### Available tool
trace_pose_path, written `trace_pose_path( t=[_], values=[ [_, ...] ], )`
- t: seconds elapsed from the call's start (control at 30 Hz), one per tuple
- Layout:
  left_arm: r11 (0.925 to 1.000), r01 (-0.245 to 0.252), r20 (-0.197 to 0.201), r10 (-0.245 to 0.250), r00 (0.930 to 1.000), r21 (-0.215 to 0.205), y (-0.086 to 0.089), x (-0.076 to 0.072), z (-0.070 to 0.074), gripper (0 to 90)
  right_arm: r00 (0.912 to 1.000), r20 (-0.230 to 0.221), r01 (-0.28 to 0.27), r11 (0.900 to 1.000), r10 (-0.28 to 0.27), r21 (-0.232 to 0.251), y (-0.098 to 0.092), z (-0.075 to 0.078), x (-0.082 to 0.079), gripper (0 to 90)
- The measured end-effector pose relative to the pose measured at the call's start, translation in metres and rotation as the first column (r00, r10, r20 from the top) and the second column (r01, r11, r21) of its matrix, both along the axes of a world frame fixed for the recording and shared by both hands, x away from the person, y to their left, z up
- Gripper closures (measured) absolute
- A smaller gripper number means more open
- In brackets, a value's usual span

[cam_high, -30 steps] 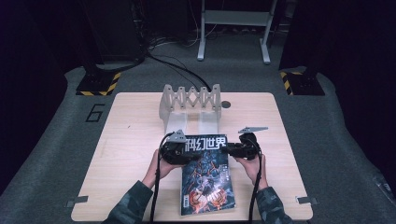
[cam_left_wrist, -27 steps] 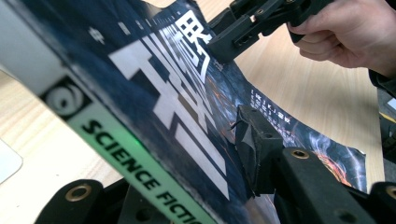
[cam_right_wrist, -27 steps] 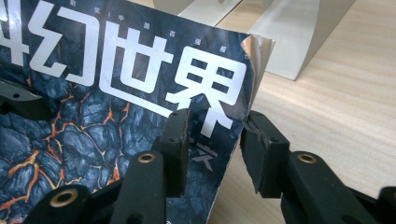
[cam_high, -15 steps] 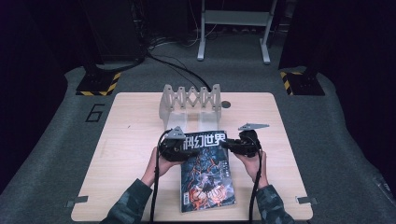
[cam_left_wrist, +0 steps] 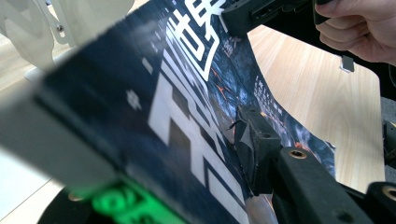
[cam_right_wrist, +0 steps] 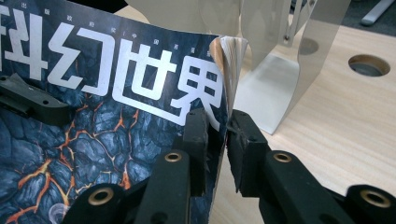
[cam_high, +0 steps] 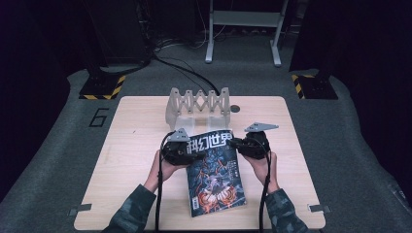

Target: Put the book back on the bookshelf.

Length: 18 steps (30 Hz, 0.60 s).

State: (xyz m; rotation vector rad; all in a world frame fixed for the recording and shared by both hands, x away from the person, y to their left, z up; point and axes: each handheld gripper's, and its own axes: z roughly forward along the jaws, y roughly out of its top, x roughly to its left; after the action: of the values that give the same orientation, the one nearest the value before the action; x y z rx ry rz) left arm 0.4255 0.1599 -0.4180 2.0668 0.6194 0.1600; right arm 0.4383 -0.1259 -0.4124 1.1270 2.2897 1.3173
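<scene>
Magazine: clamped by left hand-held gripper and right hand-held gripper, right jaws just closing (thin edge grip); slip risk near rack.

A white accordion rack stands on the wooden table

A lab or studio: dark walls, grey carpet, hazard-striped stand bases, floor cables.

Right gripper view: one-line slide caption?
Right claw clamps the magazine at its top edge, beside the grey rack.
</scene>
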Motion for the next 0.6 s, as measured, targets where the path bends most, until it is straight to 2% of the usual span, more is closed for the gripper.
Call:
trace_pose_path(
  t=[0.17, 0.37, 0.4, 0.47, 0.6],
  values=[
    [1.0000, 0.002, -0.010, -0.002, 1.0000, -0.005, 0.001, -0.001, 0.002, 69.0, 0.9999, 0.016, -0.003, 1.000, 0.004, -0.010, 0.002, 0.005, -0.001, 77.8],
    [0.9999, 0.015, 0.004, -0.015, 0.9999, -0.001, 0.004, 0.001, 0.009, 69.3, 0.9989, 0.045, -0.011, 1.000, 0.012, -0.013, 0.005, 0.012, -0.002, 78.5],
    [0.9999, 0.010, 0.009, -0.010, 0.9999, -0.009, 0.004, 0.000, 0.010, 69.4, 0.9986, 0.051, -0.011, 1.000, 0.012, -0.010, 0.006, 0.014, -0.002, 78.6],
    [0.9999, 0.013, 0.027, -0.013, 0.9995, 0.003, 0.005, 0.000, 0.015, 70.0, 0.9971, 0.075, -0.015, 1.000, 0.015, -0.007, 0.007, 0.020, -0.002, 79.1],
    [0.9997, 0.008, 0.058, -0.009, 0.9983, 0.022, 0.004, -0.002, 0.023, 70.3, 0.9956, 0.092, -0.016, 1.000, 0.016, -0.003, 0.007, 0.025, -0.002, 79.4]
  ],
)
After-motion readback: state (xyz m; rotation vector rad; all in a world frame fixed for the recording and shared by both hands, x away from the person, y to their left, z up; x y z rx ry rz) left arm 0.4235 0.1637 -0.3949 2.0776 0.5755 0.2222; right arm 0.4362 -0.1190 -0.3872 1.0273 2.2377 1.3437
